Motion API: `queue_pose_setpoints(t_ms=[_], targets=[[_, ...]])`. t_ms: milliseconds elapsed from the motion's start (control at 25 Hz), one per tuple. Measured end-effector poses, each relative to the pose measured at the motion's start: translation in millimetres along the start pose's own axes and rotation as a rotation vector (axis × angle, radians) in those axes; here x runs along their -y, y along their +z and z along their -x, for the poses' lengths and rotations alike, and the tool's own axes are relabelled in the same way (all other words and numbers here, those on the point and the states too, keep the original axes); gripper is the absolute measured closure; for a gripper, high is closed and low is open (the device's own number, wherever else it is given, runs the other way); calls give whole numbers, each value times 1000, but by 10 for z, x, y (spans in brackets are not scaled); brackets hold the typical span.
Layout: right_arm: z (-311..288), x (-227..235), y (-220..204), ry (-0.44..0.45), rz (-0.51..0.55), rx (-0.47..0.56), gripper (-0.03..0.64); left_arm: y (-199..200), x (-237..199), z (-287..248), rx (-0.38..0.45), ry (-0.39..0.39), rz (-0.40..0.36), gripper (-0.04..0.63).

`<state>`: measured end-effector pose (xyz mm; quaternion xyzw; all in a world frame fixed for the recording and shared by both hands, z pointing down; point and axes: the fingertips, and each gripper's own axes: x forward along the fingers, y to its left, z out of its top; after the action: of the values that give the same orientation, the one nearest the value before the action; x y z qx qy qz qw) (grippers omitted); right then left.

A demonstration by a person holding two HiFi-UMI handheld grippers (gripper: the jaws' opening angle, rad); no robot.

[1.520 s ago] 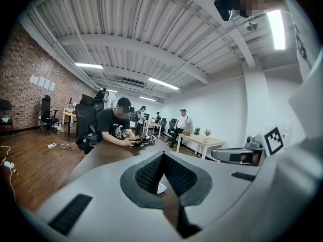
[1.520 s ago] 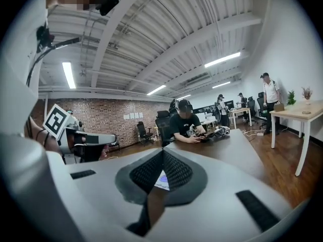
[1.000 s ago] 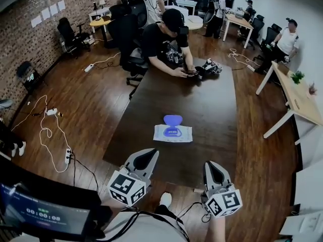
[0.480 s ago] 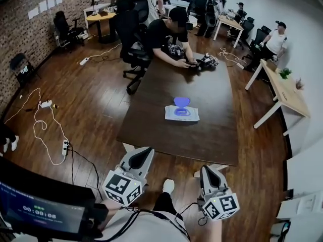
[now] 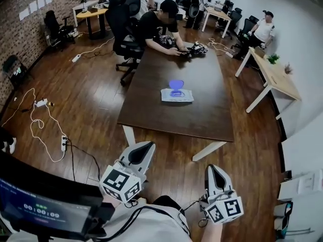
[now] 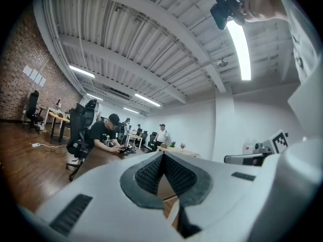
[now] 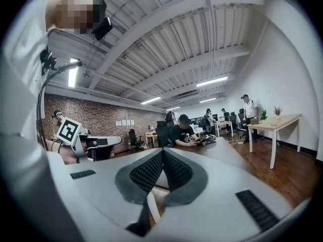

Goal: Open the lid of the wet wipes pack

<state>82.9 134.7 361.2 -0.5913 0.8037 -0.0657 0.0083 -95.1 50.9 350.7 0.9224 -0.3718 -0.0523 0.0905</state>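
The wet wipes pack (image 5: 176,95) lies flat in the middle of the dark table (image 5: 151,110), white with pale blue print. Its blue lid (image 5: 176,84) is flipped back over the pack's far edge. Both grippers are well short of the table, over the wooden floor near my body. My left gripper (image 5: 144,147) is shut, with nothing between its ribbed pads (image 6: 151,171). My right gripper (image 5: 211,169) is shut and empty too, its pads (image 7: 174,170) meeting at the tip. Both point level toward the table.
A person (image 5: 156,26) sits at the table's far end, handling dark gear (image 5: 194,48). An office chair (image 5: 121,34) stands beside that person. Cables and a power strip (image 5: 63,142) lie on the floor at left. A light wooden desk (image 5: 275,72) stands at right, and a screen (image 5: 40,210) is at bottom left.
The table and the pack have receded up the head view and look smaller. Both grippers, once at the table's near edge, are now well back from it over the floor.
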Motion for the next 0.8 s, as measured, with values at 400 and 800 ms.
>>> queue_pose_setpoints(t_ms=[400,800], targets=[[484,288,297,31,53,42,607,171,798,-140,2,-31,-37,595],[899,463,246,15,23,81,607,56,1298,-101,0,-65,-35,595]])
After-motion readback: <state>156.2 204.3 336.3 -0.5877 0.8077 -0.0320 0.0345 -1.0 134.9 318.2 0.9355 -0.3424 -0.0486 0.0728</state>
